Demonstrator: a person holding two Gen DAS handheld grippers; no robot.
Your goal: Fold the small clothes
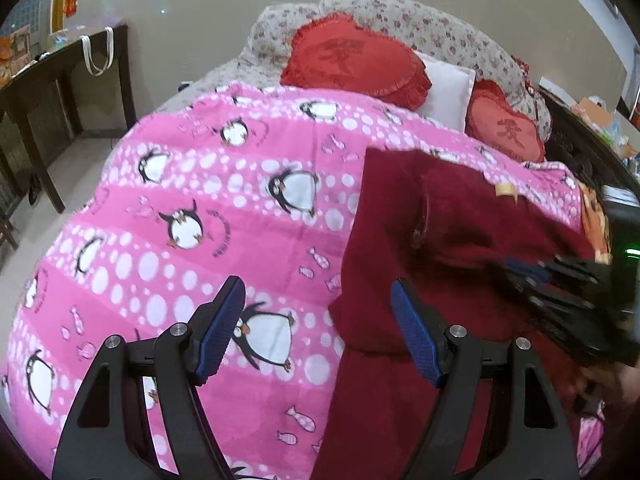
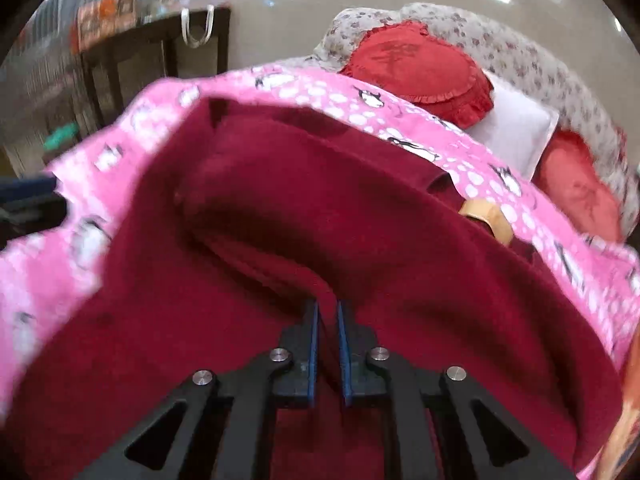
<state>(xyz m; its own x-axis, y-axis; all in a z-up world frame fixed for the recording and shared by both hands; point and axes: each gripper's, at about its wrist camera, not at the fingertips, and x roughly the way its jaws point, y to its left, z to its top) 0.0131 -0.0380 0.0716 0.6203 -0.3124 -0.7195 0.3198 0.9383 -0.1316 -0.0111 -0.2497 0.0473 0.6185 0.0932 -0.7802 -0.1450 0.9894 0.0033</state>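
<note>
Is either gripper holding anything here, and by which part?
The right gripper is shut on a raised fold of the dark red garment. The left gripper is open, holding nothing.

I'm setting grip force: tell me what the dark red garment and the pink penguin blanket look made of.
Dark red garment: apparently soft knit or fleece, matte, fuzzy nap, drapes in rounded folds. Pink penguin blanket: probably printed fleece or flannel, matte, slightly fuzzy surface; exact fibre can't be told.
</note>
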